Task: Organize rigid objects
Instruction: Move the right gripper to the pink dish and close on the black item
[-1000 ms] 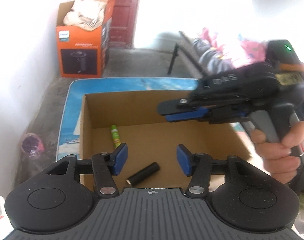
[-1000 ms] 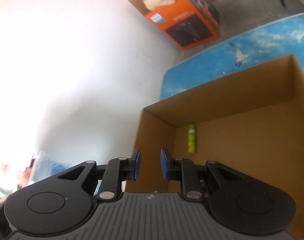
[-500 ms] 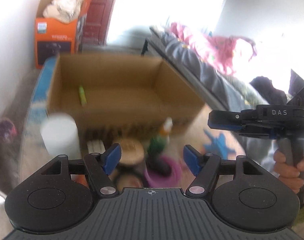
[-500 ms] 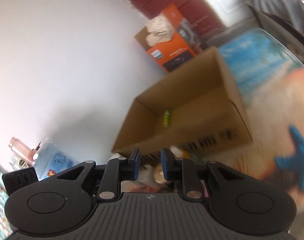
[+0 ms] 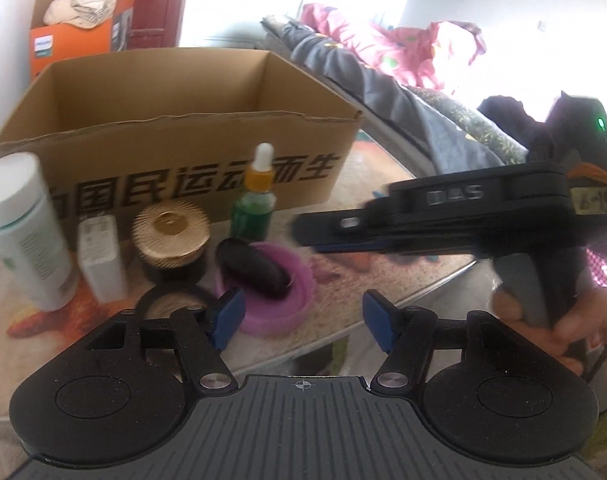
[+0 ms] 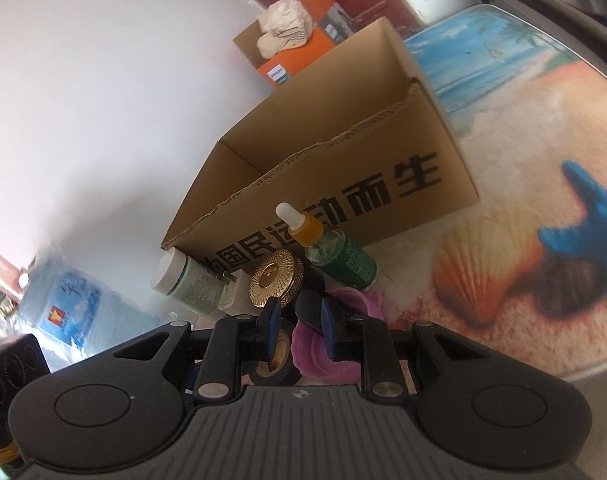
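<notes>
Both tongs withdrawn from cardboard box (image 5: 175, 92), left tongs (image 5: 303, 320) closing empty, right tongs (image 6: 297, 330) shut empty.

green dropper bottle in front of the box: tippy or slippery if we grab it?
The green dropper bottle stands upright, tall and narrow, so a push near its white tip would probably tip it. Its body looks like smooth glass, likely slick and breakable. On its side, the round body would probably roll.
</notes>
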